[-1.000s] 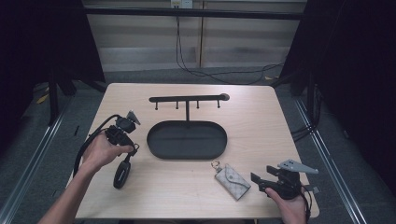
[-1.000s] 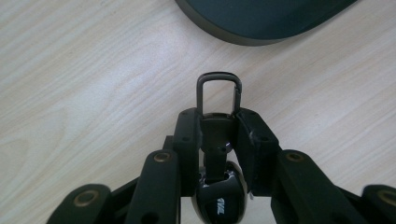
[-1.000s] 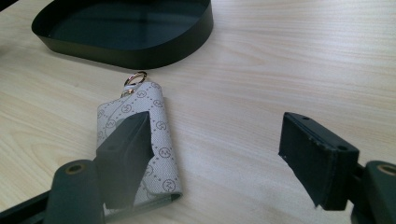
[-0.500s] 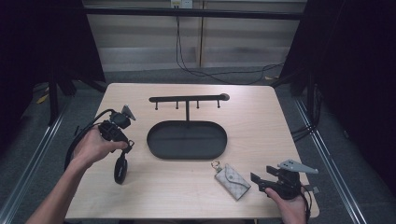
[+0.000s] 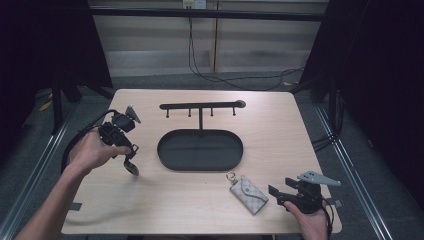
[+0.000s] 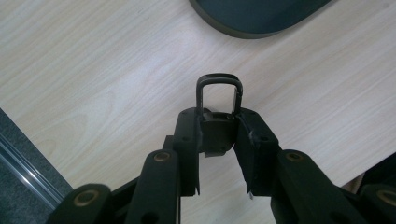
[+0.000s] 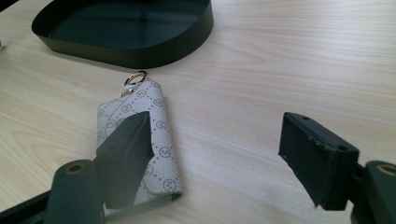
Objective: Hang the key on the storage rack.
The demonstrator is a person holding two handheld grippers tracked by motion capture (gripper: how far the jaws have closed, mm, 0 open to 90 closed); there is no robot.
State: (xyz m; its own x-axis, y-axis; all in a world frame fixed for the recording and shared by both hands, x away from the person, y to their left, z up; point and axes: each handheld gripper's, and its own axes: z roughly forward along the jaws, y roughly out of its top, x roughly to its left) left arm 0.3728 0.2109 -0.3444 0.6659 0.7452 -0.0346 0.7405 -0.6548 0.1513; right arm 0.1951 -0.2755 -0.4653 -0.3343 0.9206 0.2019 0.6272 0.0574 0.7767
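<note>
My left gripper [image 5: 129,152] hangs over the table's left side, shut on a small black fob [image 5: 132,167] that dangles below it, off the wood. In the left gripper view both jaws of the gripper [image 6: 218,128] pinch the fob's body, and its rectangular loop [image 6: 218,80] sticks out past the tips. A grey patterned key pouch [image 5: 248,191] with a metal ring lies near the front right. My right gripper [image 5: 274,192] rests just right of it, open. In the right gripper view its [image 7: 219,140] left jaw overlaps the pouch [image 7: 154,107]; nothing sits between the jaws.
A black oval tray [image 5: 165,150] sits mid-table, seen also as a dark wall [image 7: 140,53] and a dark edge [image 6: 252,18]. Behind it stands a black T-shaped rack [image 5: 200,106] with several hooks. Metal rails run along both sides of the table.
My left hand has risen and drawn back a little, lifting the black fob off the table. The right gripper and the pouch have not moved.
</note>
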